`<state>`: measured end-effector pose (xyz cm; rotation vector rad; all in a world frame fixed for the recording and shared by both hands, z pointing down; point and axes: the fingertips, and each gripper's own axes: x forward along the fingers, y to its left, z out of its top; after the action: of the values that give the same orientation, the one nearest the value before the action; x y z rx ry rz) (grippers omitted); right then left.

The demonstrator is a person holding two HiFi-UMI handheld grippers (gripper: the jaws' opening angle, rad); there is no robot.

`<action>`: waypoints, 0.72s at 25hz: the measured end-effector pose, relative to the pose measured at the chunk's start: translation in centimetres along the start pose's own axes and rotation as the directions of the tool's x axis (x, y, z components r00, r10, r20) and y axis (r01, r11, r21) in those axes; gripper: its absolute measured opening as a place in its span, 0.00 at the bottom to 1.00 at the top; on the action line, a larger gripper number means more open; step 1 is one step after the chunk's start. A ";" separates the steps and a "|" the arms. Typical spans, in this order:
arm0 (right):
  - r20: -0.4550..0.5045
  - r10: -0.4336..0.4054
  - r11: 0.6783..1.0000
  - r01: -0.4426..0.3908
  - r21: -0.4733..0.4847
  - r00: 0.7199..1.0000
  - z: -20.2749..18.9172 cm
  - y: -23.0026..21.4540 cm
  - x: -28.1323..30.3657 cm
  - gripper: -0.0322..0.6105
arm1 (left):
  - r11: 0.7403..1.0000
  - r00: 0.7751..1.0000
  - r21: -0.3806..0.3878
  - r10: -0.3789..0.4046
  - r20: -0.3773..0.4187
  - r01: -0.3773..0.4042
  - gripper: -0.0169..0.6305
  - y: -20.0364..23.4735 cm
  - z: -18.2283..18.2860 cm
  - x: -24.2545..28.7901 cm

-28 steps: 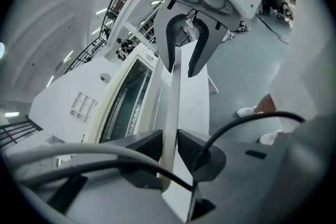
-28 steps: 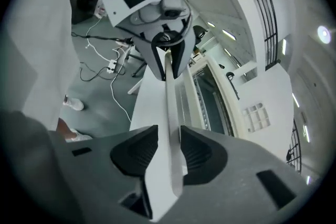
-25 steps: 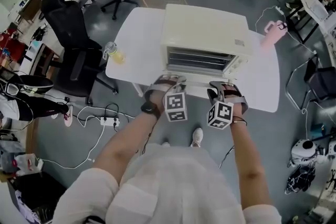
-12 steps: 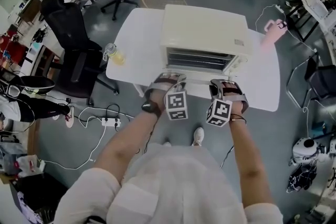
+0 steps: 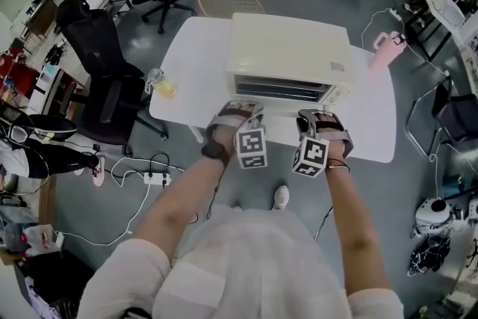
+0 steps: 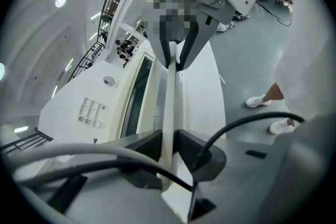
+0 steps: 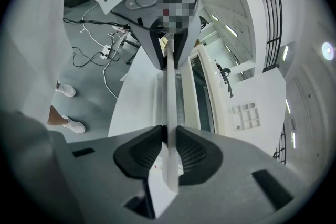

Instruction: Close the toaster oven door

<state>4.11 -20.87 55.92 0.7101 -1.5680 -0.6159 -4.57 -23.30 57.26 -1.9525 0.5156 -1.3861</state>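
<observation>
Head view: cream toaster oven [image 5: 287, 48] sits on the white table [image 5: 190, 60], roughly centre, front facing the near edge. The oven door [image 6: 137, 99] is not shut. It stands tilted, hinged at the bottom, with its top edge leaning toward the person. A dark strip of the opening shows above it.

Door handle [image 7: 171, 105]: a white bar along the top edge of the door, running left to right.

Left gripper [image 5: 243, 114]: jaws clamped on the left part of the handle. In its own view the bar runs straight through between the two dark pads, both touching it.

Right gripper [image 5: 317, 117]: its jaws have just been closing and the handle is between them. The pads press on the bar from both sides (ribbed pad faces visible, no gap). It grips the right part of the handle.

In each gripper view the other gripper shows at the far end of the bar, also on it. Both point downward at a slant.

Surroundings: a jar with yellow liquid [image 5: 158, 80] on the table's left edge, well apart from the oven. A black office chair [image 5: 104, 90] stands left of the table. A power strip [image 5: 157, 175] lies on the grey floor, near left.
</observation>
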 end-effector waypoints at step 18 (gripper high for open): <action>0.009 -0.024 1.000 0.024 0.017 1.000 -0.1 -3.0 1.5 0.20 | 0.999 0.999 -0.009 0.030 -0.016 -0.030 0.18 3.0 -0.4 1.4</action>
<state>4.43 -23.96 54.71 0.7404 -1.5766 -0.6254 -4.28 -26.44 56.14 -1.9345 0.5574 -1.3834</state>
